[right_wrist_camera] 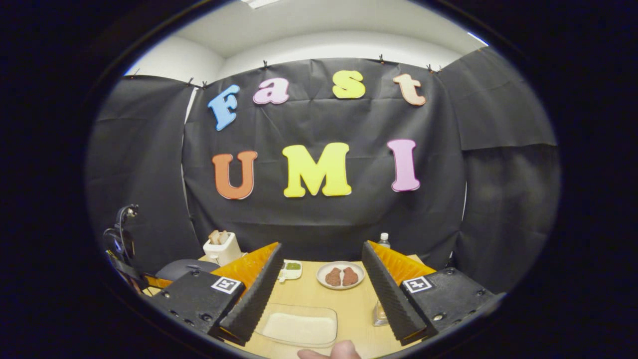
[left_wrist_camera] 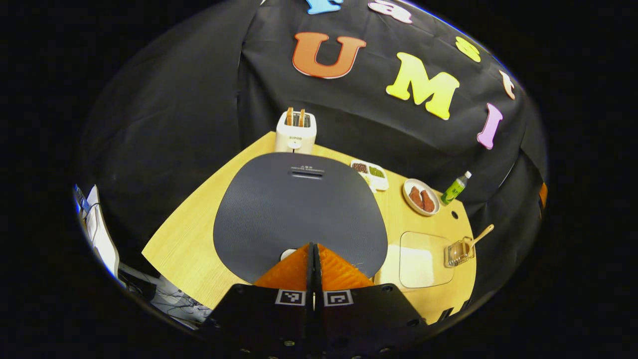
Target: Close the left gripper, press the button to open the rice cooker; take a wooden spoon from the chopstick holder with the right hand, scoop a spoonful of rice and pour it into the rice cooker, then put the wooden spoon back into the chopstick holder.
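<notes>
Black cloth hangs behind the pale wooden counter [left_wrist_camera: 184,244] in the left gripper view, and the counter's rounded edge runs along the left and right sides, with bare wood on the left of the dark grey textured rice cooker lid [left_wrist_camera: 299,209]. The left tool [left_wrist_camera: 313,249] is clenched, its two fingers pressed flat together with nothing between them, their tips over the near rim of that lid. Small print sits above a slot near the lid's far edge, too small to read. Behind the cooker stands a white toaster [left_wrist_camera: 295,132] with two toast slices in its slots and a short brand word on its front. To the right lie a white divided dish [left_wrist_camera: 371,173] with brown and green fillings, a round white plate [left_wrist_camera: 421,197] with two brown pieces, and a green labelled bottle [left_wrist_camera: 455,188]. Nearer, a clear rectangular tray of white rice [left_wrist_camera: 421,259] sits just beside a clear chopstick holder [left_wrist_camera: 457,253], from which the wooden spoon [left_wrist_camera: 481,235] leans out to the right.

From the right gripper view, the right tool [right_wrist_camera: 321,281] is released, fingers spread wide with open counter between them. The rice tray lies just ahead, between the fingers, with the plate and divided dish farther back. A fingertip [right_wrist_camera: 341,350] shows at the bottom edge.
</notes>
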{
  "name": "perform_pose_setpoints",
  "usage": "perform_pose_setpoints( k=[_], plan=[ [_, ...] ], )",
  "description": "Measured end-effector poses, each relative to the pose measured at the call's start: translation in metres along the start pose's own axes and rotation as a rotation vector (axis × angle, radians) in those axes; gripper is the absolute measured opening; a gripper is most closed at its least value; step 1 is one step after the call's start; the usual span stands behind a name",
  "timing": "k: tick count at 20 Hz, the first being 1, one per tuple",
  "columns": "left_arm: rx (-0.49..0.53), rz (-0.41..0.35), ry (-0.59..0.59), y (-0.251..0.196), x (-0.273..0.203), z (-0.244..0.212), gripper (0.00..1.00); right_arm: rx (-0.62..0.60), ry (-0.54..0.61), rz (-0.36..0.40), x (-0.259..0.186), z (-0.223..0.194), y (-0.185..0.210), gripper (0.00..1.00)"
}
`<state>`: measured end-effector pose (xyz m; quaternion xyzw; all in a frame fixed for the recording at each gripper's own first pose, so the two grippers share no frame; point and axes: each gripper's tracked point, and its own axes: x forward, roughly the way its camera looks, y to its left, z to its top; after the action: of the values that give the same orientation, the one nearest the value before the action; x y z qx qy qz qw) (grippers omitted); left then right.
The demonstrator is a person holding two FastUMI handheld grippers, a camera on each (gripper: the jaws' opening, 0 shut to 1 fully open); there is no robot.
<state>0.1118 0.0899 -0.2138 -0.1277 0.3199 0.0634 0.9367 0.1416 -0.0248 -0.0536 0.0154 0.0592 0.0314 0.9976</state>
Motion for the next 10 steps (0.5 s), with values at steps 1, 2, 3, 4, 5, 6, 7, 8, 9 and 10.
perform_pose_setpoints(
  k=[1, 2, 3, 4, 5, 6, 7, 8, 9, 10],
  plan=[
    [-0.013, -0.007, -0.059, -0.003, -0.009, 0.020, 0.00, -0.005, -0.009, 0.005, -0.001, 0.003, 0.003, 0.99],
    [-0.026, -0.009, -0.116, -0.004, -0.018, 0.038, 0.00, -0.009, -0.014, 0.013, -0.004, 0.007, 0.007, 0.99],
    [-0.033, -0.011, -0.177, -0.006, -0.028, 0.057, 0.00, -0.016, -0.023, 0.019, -0.006, 0.010, 0.010, 1.00],
    [-0.027, -0.015, -0.233, -0.009, -0.038, 0.075, 0.00, -0.024, -0.035, 0.018, -0.009, 0.014, 0.009, 1.00],
    [-0.013, -0.021, -0.281, -0.013, -0.050, 0.089, 0.00, -0.028, -0.047, 0.014, -0.013, 0.019, 0.008, 1.00],
    [0.009, -0.022, -0.332, -0.017, -0.057, 0.106, 0.00, -0.026, -0.059, 0.009, -0.017, 0.022, 0.005, 1.00],
    [0.039, -0.030, -0.369, -0.023, -0.066, 0.119, 0.00, -0.021, -0.065, 0.002, -0.019, 0.023, 0.002, 1.00],
    [0.069, -0.027, -0.413, -0.026, -0.072, 0.130, 0.01, -0.016, -0.069, -0.005, -0.021, 0.025, -0.001, 1.00],
    [0.086, -0.038, -0.451, -0.031, -0.082, 0.140, 0.00, -0.016, -0.073, -0.012, -0.022, 0.026, -0.006, 1.00],
    [0.091, -0.054, -0.482, -0.037, -0.090, 0.150, 0.01, -0.020, -0.076, -0.022, -0.024, 0.028, -0.011, 1.00]
  ],
)
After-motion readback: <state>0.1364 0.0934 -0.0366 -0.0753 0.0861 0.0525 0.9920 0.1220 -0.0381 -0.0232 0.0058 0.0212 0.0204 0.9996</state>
